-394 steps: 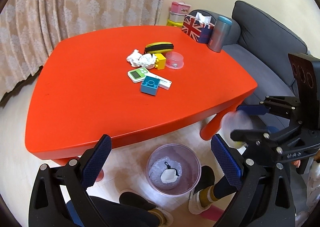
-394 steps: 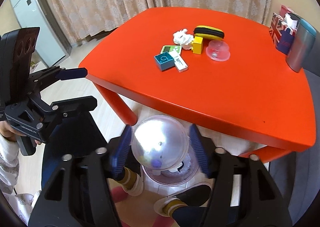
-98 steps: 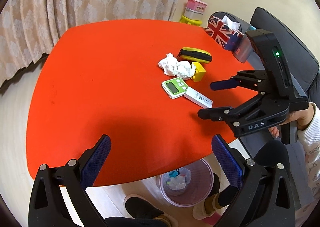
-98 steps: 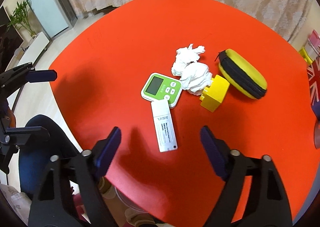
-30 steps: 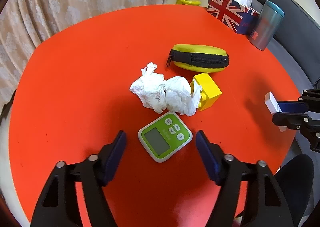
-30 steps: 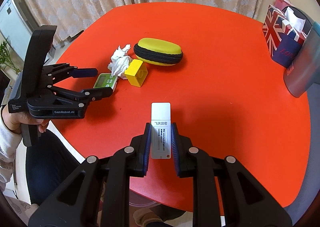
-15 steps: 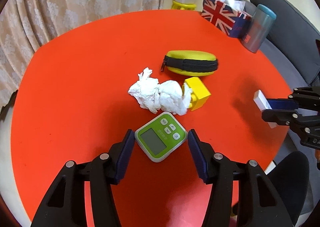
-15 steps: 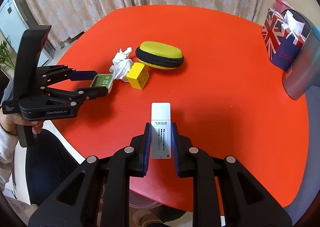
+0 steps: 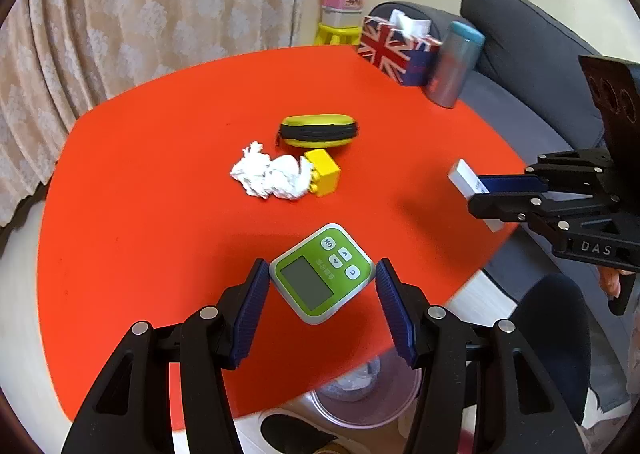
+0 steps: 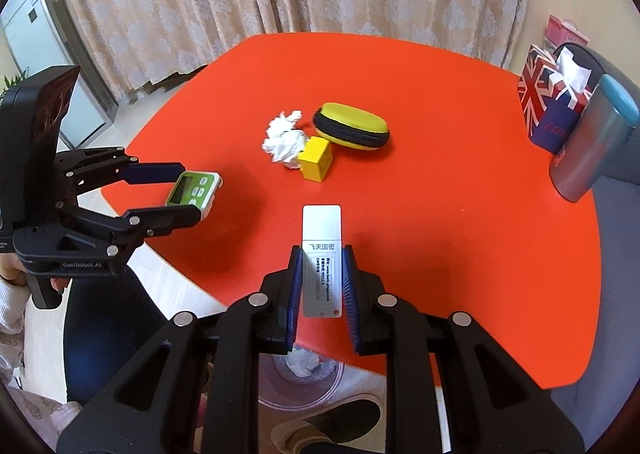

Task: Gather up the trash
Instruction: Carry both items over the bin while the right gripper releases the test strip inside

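My left gripper (image 9: pixel 322 274) is shut on a green timer (image 9: pixel 316 274), its pads pressing the timer's two corners. The right wrist view shows that timer (image 10: pixel 194 189) held clear above the near-left edge of the red table (image 9: pixel 160 213). Between the blue pads of my right gripper (image 10: pixel 322 250) stands a white stick-shaped device (image 10: pixel 322 230), gripped and lifted over the table's near edge. Crumpled white tissue (image 9: pixel 272 175) lies mid-table, touching a yellow block (image 9: pixel 324 175). A clear trash bin (image 9: pixel 360 398) with trash inside stands on the floor under the near edge.
A yellow zip case (image 9: pixel 318 131) lies behind the block. At the far right corner stand a Union Jack tissue box (image 9: pixel 392 49) and a grey tumbler (image 9: pixel 456 65). A grey sofa (image 9: pixel 532 53) borders the right side. The person's legs and shoes are below, by the bin.
The left gripper's jaws have shut on the green timer and lifted it off the table, drawing back toward the near edge. The right gripper has risen and drawn back with the white stick.
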